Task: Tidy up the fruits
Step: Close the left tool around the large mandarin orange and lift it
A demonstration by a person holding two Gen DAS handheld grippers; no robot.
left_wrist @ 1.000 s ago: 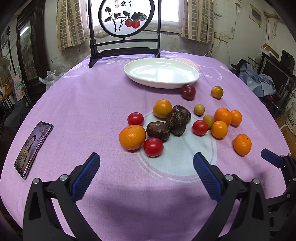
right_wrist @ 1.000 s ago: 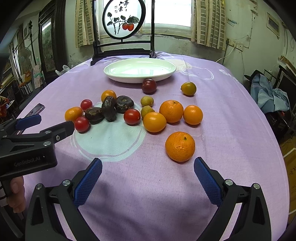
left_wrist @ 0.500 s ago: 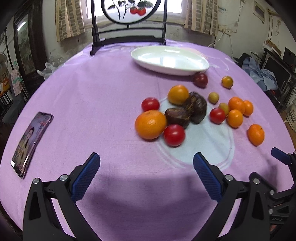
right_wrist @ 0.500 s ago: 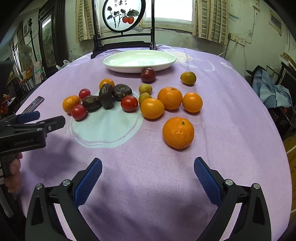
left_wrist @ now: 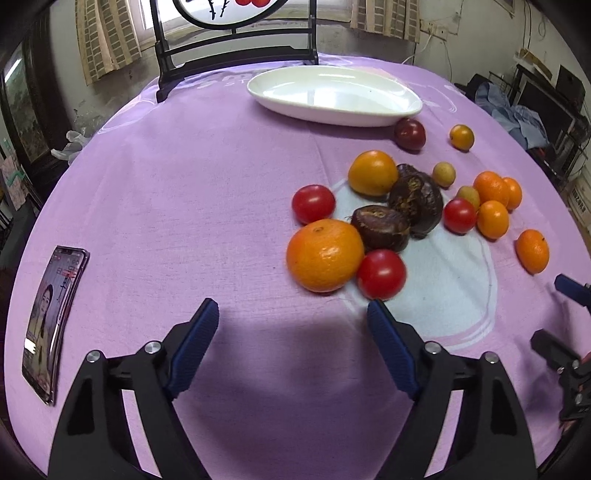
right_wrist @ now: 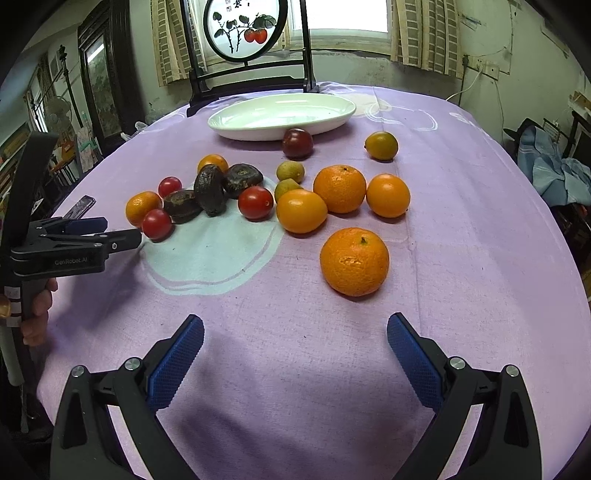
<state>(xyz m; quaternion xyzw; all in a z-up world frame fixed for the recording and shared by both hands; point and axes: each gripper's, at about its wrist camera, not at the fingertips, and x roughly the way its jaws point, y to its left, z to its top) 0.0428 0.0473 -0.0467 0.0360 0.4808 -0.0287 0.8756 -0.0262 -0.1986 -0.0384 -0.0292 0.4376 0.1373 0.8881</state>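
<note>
Bright window (right_wrist: 347, 18) backlight, soft foreground shadows, fisheye-warped edges.

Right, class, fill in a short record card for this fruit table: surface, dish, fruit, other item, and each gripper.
surface: purple tablecloth
dish: white oval plate, nothing in it, at the far side
fruit: all loose on the cloth; nearest the left gripper are a large orange and a red tomato, touching
other item: phone at the left edge
left gripper: jaws closing, nothing between them
right gripper: open, empty, short of a lone orange
</note>
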